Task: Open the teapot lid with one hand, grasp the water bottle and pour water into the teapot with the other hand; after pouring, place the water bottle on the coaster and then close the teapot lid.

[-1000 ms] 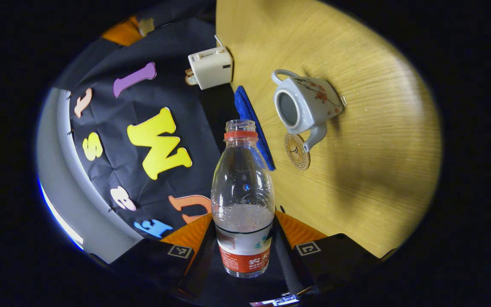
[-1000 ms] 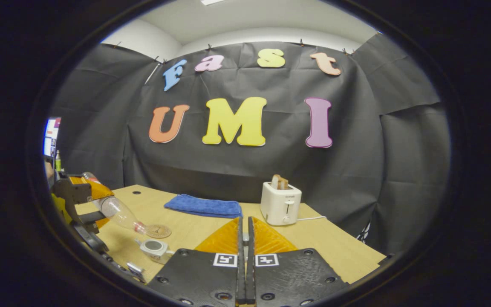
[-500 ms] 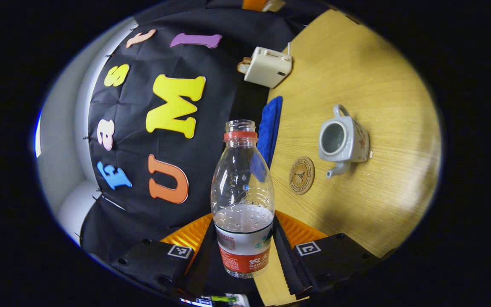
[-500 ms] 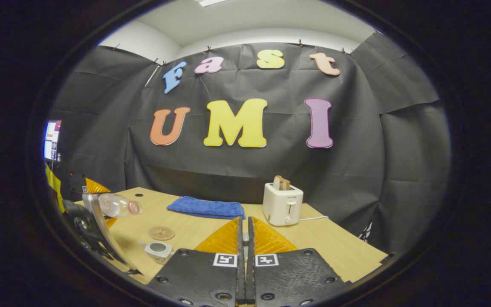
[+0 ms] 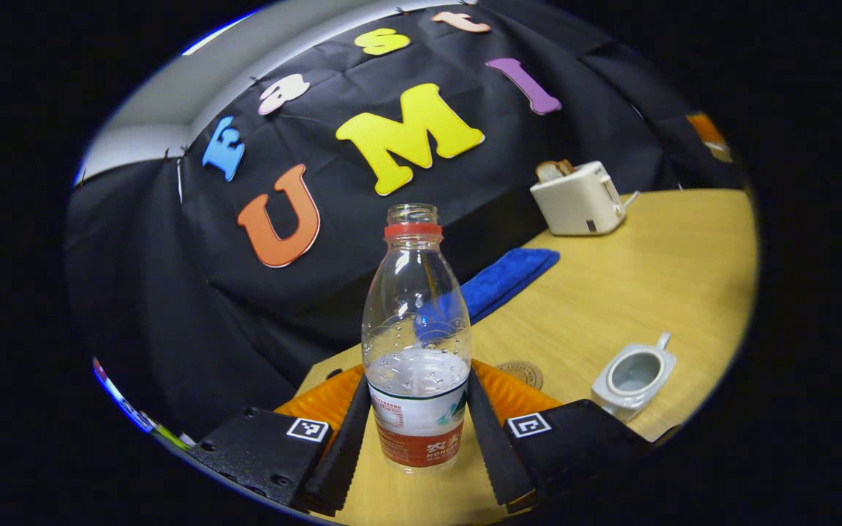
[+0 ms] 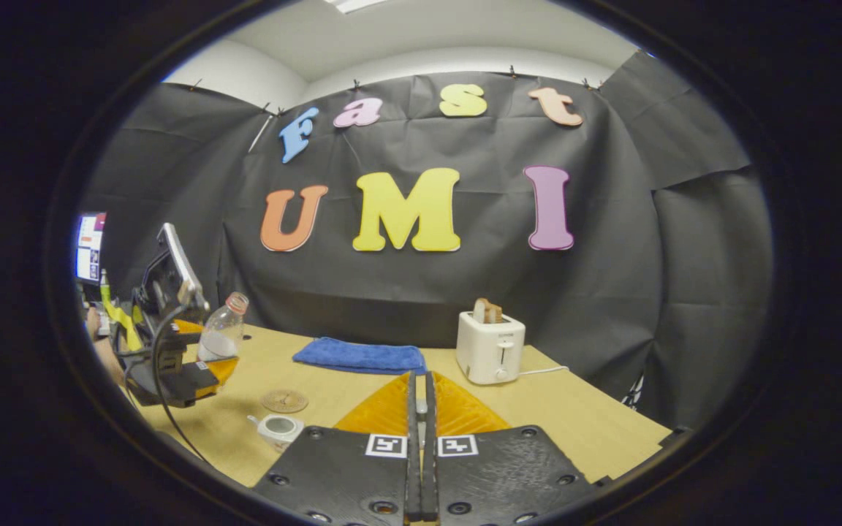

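A clear water bottle (image 5: 416, 343) with a red neck ring, no cap and a little water stands nearly upright between the fingers of my left gripper (image 5: 416, 391), which is shut on it. In the right gripper view the same bottle (image 6: 220, 337) and left gripper (image 6: 198, 369) hang above the table's left end. The white teapot (image 5: 633, 376) (image 6: 278, 429) sits lidless on the table, right of the bottle. A round brown coaster (image 5: 522, 371) (image 6: 284, 400) lies between them. My right gripper (image 6: 419, 409) is raised, its fingers pressed together; I cannot make out anything between them.
A folded blue towel (image 6: 361, 356) (image 5: 498, 281) and a white toaster (image 6: 489, 348) (image 5: 578, 201) with toast stand at the back of the wooden table (image 6: 574, 424). A hand and a monitor (image 6: 89, 248) are at the far left.
The left gripper has swung the bottle from tipped toward the teapot back to nearly upright and drawn it left, away from the teapot. The right gripper has stayed put.
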